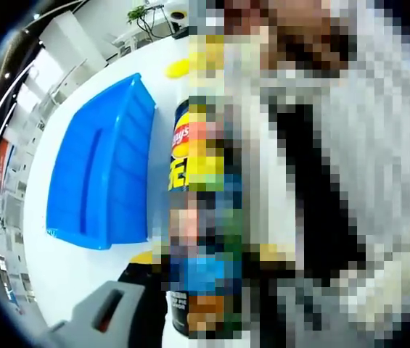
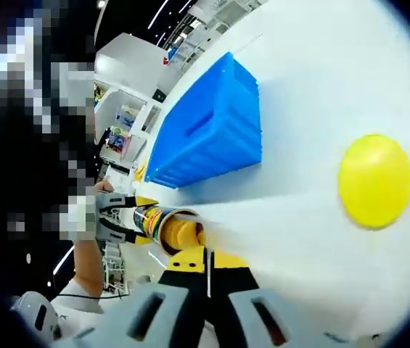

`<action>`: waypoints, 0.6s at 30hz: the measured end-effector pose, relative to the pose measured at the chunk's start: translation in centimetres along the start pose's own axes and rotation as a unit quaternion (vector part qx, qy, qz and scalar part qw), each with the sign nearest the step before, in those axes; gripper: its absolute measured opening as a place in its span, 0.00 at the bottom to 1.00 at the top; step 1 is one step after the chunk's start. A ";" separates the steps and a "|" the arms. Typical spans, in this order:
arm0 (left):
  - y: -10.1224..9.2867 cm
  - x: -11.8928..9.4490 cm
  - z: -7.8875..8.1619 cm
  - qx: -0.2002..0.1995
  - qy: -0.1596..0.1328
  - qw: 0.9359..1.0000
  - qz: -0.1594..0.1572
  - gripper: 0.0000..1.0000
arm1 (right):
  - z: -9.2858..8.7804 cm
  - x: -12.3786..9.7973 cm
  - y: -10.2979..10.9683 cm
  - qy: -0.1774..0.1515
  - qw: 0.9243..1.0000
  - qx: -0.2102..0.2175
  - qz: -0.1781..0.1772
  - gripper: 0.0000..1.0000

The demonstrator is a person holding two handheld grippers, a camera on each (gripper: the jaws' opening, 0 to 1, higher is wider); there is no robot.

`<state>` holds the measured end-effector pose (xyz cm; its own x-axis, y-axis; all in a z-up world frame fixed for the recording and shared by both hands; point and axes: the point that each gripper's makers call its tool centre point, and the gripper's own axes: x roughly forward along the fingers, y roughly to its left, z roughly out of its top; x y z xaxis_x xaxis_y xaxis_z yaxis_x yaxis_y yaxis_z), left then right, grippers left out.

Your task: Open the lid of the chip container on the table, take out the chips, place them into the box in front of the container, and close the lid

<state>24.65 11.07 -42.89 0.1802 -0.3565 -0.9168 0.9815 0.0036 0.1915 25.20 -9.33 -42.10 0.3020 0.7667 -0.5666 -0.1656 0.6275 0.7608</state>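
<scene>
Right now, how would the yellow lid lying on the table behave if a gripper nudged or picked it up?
The yellow lid looks thin and smooth, so probably light and likely to slide on the white table. Lying flat, it seems unlikely to roll. Its low profile may make gripping awkward.

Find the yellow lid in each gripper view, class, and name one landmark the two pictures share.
Left gripper view: the yellow lid lies on the white table near the top centre, beyond the chip container and right of the blue box's far end.
Right gripper view: the yellow lid lies flat on the white table at the right, clear of other things.
Shared landmark: the blue box.
</scene>
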 end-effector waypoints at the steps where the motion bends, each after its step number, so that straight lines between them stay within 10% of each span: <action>1: 0.0 0.0 0.0 0.001 0.000 1.000 0.000 0.45 | 0.1 -0.3 -0.3 -0.001 1.000 0.003 -0.002 0.00; 18: 0.3 0.2 0.1 0.007 0.002 1.000 0.007 0.46 | 2.0 -2.9 -3.1 -0.017 1.000 0.010 -0.018 0.00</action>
<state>24.93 10.96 -42.96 0.1950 -0.3534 -0.9149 0.9778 -0.0034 0.2097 26.70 -13.77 -42.15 0.3396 0.7382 -0.5828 -0.1348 0.6514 0.7466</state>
